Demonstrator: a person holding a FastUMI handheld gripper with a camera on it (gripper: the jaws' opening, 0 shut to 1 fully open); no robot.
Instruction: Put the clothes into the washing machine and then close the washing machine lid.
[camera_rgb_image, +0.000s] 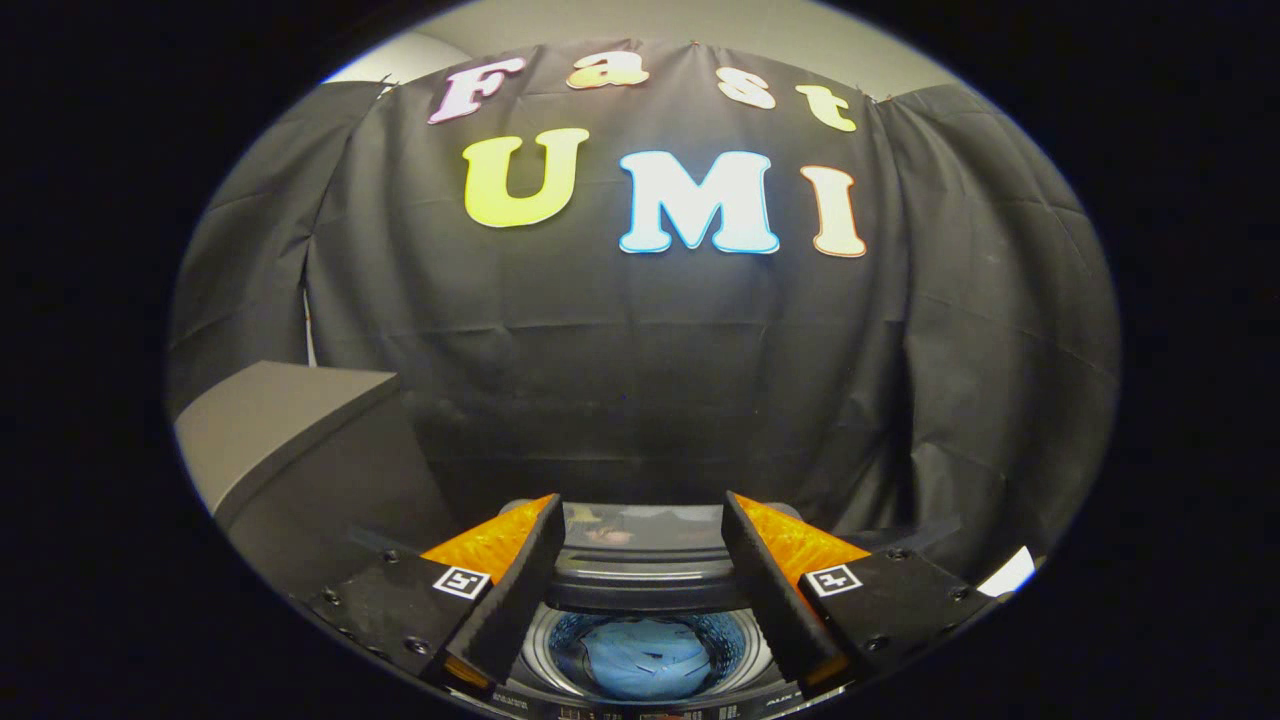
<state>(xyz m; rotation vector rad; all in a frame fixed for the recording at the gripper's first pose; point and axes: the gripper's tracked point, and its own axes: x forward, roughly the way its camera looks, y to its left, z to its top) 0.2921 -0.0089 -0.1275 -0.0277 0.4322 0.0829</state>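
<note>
Hovering above the washing machine (640, 690), the tool (640, 590) is standing open and empty. The clothes (640, 660) are lying inside the drum, below the fingers. Judged next: reaching the raised lid (640, 540) beyond and lowering it.

Black cloth wall (640, 370) spans the background from 9 through 12 to 3 o'clock, hung in panels with vertical seams and horizontal fold creases. Pale ceiling or wall strip (600, 25) above it at 12 o'clock. Grey flat-topped block (270, 420) at 8 to 9 o'clock, in front of the cloth; its top is lit, its side face dark. Small white patch (1008, 573) at 4 o'clock, low beside the cloth; identity cannot be told.
</note>
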